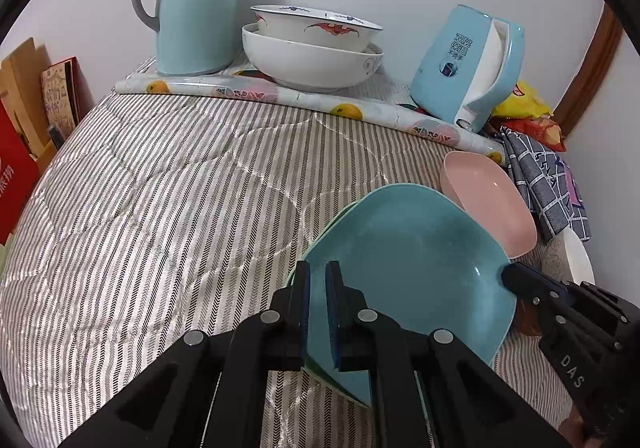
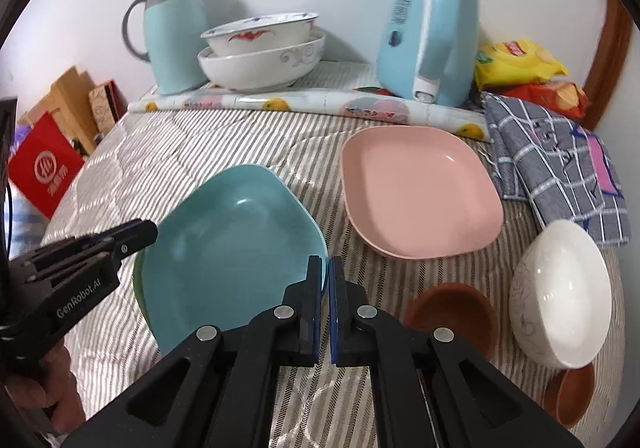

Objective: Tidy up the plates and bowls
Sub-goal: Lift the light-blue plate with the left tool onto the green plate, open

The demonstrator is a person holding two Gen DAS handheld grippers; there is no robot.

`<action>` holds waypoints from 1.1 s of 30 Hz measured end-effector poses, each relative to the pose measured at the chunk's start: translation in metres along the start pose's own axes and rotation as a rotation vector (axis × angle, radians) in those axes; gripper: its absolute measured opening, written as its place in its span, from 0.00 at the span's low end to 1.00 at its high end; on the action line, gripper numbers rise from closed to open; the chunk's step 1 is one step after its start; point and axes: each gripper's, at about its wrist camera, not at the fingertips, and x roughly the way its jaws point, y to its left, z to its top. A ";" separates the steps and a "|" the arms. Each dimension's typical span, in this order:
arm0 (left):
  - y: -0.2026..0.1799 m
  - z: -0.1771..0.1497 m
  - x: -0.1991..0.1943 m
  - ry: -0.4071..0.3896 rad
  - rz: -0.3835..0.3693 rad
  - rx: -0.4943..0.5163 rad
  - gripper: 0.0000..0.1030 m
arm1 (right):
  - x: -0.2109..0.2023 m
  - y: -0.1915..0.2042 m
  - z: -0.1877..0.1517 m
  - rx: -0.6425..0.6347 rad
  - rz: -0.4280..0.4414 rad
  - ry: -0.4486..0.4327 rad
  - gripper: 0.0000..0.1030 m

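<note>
A blue square plate (image 2: 232, 240) lies on top of a green plate (image 2: 139, 284) on the striped cloth. My left gripper (image 1: 318, 280) is shut on the blue plate's (image 1: 408, 256) left rim. My right gripper (image 2: 325, 276) is shut on its right rim, and shows in the left wrist view (image 1: 508, 274). A pink square plate (image 2: 416, 187) lies behind on the right. A white bowl (image 2: 560, 292) leans on two brown bowls (image 2: 452, 312) at the right.
At the back, two stacked white bowls (image 2: 260, 55), a light blue thermos jug (image 2: 172, 35) and a blue kettle (image 2: 428, 31) stand on a fruit-patterned mat (image 2: 304, 103). A checked cloth (image 2: 560, 163) and snack bags (image 2: 516, 63) lie right. Boxes (image 2: 44, 163) stand left.
</note>
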 end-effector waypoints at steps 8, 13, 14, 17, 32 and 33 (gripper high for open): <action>0.007 0.001 0.006 0.012 0.009 -0.017 0.08 | 0.017 0.001 0.002 -0.012 0.001 0.035 0.04; 0.012 0.003 0.007 0.015 0.008 -0.037 0.08 | 0.020 0.003 0.001 -0.032 -0.014 0.051 0.11; 0.012 0.003 0.007 0.013 0.008 -0.037 0.08 | 0.019 0.002 0.002 -0.025 -0.014 0.047 0.16; 0.009 0.006 0.006 0.014 0.012 -0.032 0.08 | 0.009 -0.004 0.005 -0.009 -0.015 0.022 0.40; -0.041 0.031 0.005 -0.003 0.000 0.032 0.08 | -0.032 -0.083 0.027 0.086 -0.146 -0.090 0.52; -0.045 0.033 0.007 -0.001 0.003 0.040 0.08 | -0.033 -0.089 0.027 0.092 -0.150 -0.095 0.52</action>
